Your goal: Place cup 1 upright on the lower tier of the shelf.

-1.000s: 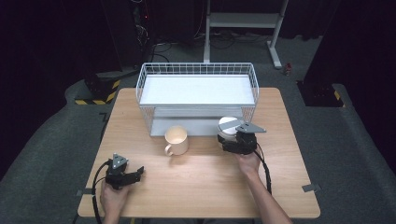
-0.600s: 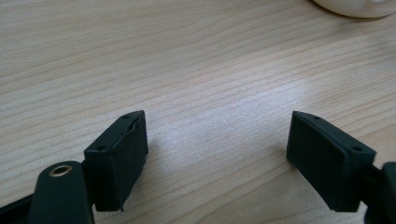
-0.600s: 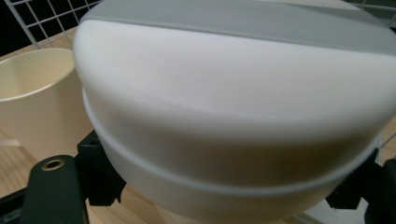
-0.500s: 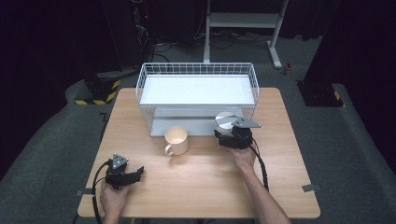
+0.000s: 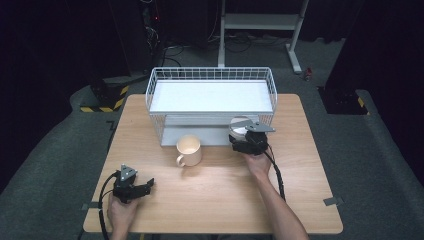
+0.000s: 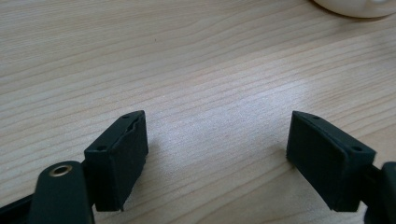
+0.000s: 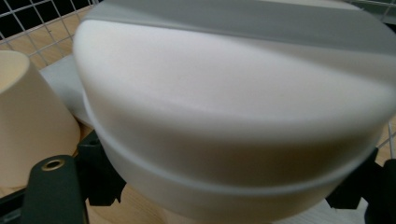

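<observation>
White bowl (image 7: pixel 233 116), clamped in right hand-held gripper (image 5: pixel 248 141), crowds wire basket (image 5: pixel 272 90) edge.

Wooden surface (image 5: pixel 210 200), wire rack, cream mug, dark surroundings.
White wire rack (image 5: pixel 212 95) stands at the surface's far edge, a grey shelf low inside it; cream mug (image 5: pixel 189 150) sits just before the rack near mid-surface, handle toward the near edge; grey floor (image 5: pixel 380 160) around.

My left gripper (image 5: pixel 131 185) and right gripper (image 5: pixel 248 141) are black, each topped by a grey three-cornered plate, trailing black cables, jaws blocky
</observation>
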{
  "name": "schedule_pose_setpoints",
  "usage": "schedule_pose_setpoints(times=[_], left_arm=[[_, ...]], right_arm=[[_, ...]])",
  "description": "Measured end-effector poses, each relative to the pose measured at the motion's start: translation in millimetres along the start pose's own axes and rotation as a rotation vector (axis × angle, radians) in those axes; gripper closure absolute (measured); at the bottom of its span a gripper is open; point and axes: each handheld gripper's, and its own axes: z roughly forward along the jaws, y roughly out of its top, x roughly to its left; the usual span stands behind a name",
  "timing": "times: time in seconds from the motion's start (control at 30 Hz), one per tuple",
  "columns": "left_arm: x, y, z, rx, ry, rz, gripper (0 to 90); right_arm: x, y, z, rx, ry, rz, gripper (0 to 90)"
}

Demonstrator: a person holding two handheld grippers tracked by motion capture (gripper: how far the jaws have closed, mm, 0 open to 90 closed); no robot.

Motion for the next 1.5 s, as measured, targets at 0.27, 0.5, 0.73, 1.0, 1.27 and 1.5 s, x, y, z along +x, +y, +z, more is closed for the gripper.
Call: schedule_pose_setpoints(times=[0.27,0.5,0.73,1.0,1.27,1.5], left_arm=[[0.0,0.0,0.0,0.0,0.0,0.0,21.0],[0.0,0.0,0.0,0.0,0.0,0.0,21.0],[0.0,0.0,0.0,0.0,0.0,0.0,21.0],[0.0,0.0,0.0,0.0,0.001,0.0,21.0],[0.0,0.0,0.0,0.0,0.001,0.0,21.1],[0.0,0.1,-0.1,0.002,0.0,0.0,21.1]], right_arm=[[-5.9,0.4,8.0,0.006,-0.019,0.015,18.8],[-8.8,0.5,12.6,0.023,-0.029,0.028,18.8],[-9.8,-2.0,17.4,0.033,-0.031,0.022,18.8],[-8.4,-2.8,22.6,0.011,-0.038,-0.006,18.8],[-9.7,-4.6,27.5,-0.016,-0.047,-0.027,18.9],[-13.2,-5.6,33.4,-0.048,-0.051,-0.029,18.9]])
